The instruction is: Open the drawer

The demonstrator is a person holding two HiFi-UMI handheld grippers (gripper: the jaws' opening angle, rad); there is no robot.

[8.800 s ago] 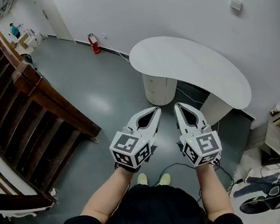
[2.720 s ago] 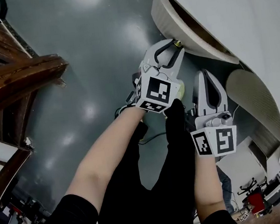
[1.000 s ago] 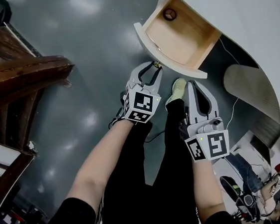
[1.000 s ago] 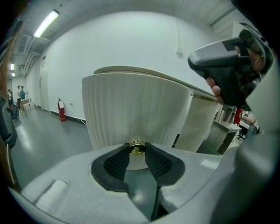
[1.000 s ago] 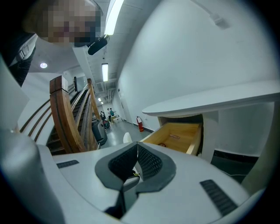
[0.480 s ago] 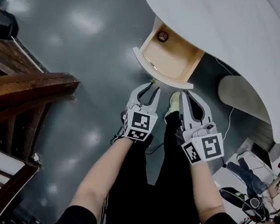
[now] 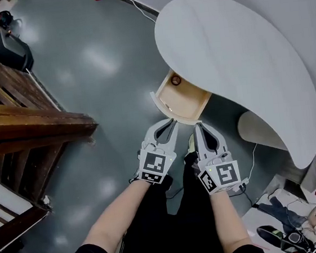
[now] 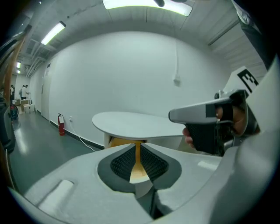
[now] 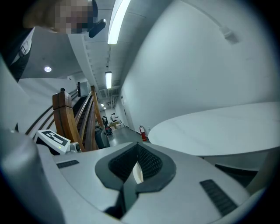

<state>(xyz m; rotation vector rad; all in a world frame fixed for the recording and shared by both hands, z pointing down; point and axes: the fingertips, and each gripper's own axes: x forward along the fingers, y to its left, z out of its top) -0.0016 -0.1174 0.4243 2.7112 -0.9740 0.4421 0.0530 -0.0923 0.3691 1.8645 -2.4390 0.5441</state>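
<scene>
Head view shows both forearms reaching forward and down, the left hand-held gripper (image 7: 170, 123) closing on nothing, the right hand-held gripper (image 7: 197, 126) pressed together and empty, both near the pulled-out drawer (image 7: 188, 100) under the tabletop (image 7: 235, 57).

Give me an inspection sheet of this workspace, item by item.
Surface: white kidney-shaped tabletop, nothing seen on it.
Job's things: light wooden drawer with curved white front, pulled open; small dark round object inside.
Clutter: black bag by the staircase.
Grippers: left hand-held gripper jaws closing, nothing between them; right hand-held gripper shut, empty.
Cables: thin pale cable on the floor, right of the drawer.
Surroundings: grey floor, brown wooden staircase, red fire extinguisher at the wall.
</scene>
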